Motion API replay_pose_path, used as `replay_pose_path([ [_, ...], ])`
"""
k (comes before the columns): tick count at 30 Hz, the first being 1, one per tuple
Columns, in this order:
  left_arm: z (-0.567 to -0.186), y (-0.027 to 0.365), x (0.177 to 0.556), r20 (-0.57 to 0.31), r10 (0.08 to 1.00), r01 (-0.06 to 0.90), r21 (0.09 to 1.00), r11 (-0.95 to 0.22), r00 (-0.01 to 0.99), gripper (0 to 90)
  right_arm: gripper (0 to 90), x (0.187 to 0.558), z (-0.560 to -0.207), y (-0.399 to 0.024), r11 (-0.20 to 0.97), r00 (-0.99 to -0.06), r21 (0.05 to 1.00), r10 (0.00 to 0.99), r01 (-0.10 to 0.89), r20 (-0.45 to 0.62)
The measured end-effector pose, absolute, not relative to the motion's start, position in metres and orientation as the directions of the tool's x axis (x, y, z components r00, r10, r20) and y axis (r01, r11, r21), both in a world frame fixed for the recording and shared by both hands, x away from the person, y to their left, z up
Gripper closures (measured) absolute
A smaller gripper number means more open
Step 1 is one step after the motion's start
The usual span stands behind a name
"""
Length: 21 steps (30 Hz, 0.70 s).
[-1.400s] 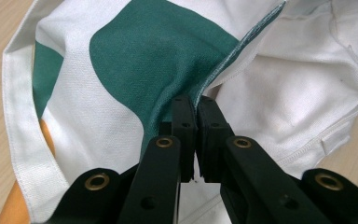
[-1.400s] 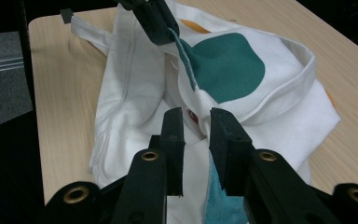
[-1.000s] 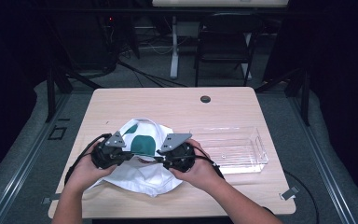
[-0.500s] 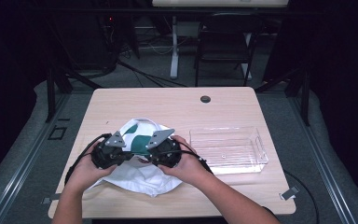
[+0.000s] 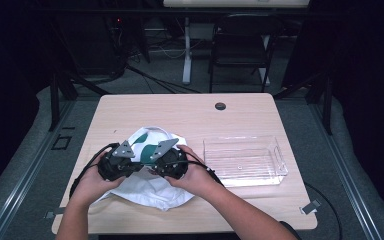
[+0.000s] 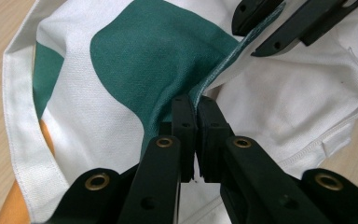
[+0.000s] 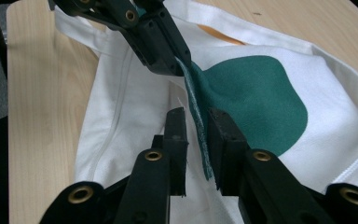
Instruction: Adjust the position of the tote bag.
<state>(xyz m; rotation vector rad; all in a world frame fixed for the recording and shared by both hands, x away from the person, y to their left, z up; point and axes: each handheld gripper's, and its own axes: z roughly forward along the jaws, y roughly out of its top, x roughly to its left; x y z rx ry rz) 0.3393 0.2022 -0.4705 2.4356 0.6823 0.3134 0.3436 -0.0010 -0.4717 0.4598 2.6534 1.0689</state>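
Your left gripper [image 6: 196, 109] pinches the cloth's [image 5: 150, 192] raised green edge; your right gripper [image 7: 196, 122] straddles that edge, jaws slightly parted, hands close together.

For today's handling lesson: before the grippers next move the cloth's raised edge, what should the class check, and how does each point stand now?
1. Left gripper clamped on the cloth edge: ok.
2. Right gripper shut on that edge: not ok; it straddles the fold with jaws apart.
3. Both grippers on the same edge: ok.
4. Clear bin beside the cloth holds nothing: ok.
5. Grip depth sufficient: cannot tell.
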Motion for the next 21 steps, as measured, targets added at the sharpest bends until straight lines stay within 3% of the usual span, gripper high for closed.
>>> replay_pose_path([
  [9,-0.4708,0.2021,0.3393,0.069,0.536,0.398,0.592,-0.701,0.841,87.3,87.8,0.3463,-0.4766,0.0017,0.703,-0.923,0.682,0.370,0.200,-0.111],
  [14,-0.4711,0.2029,0.3394,0.063,0.540,0.402,0.598,-0.693,0.839,86.5,88.5,0.3468,-0.4766,0.0015,0.704,-0.924,0.682,0.367,0.199,-0.109],
  [21,-0.4675,0.2075,0.3388,0.053,0.556,0.398,0.642,-0.655,0.830,76.3,88.8,0.3471,-0.4738,0.0000,0.688,-0.921,0.696,0.375,0.204,-0.101],
])
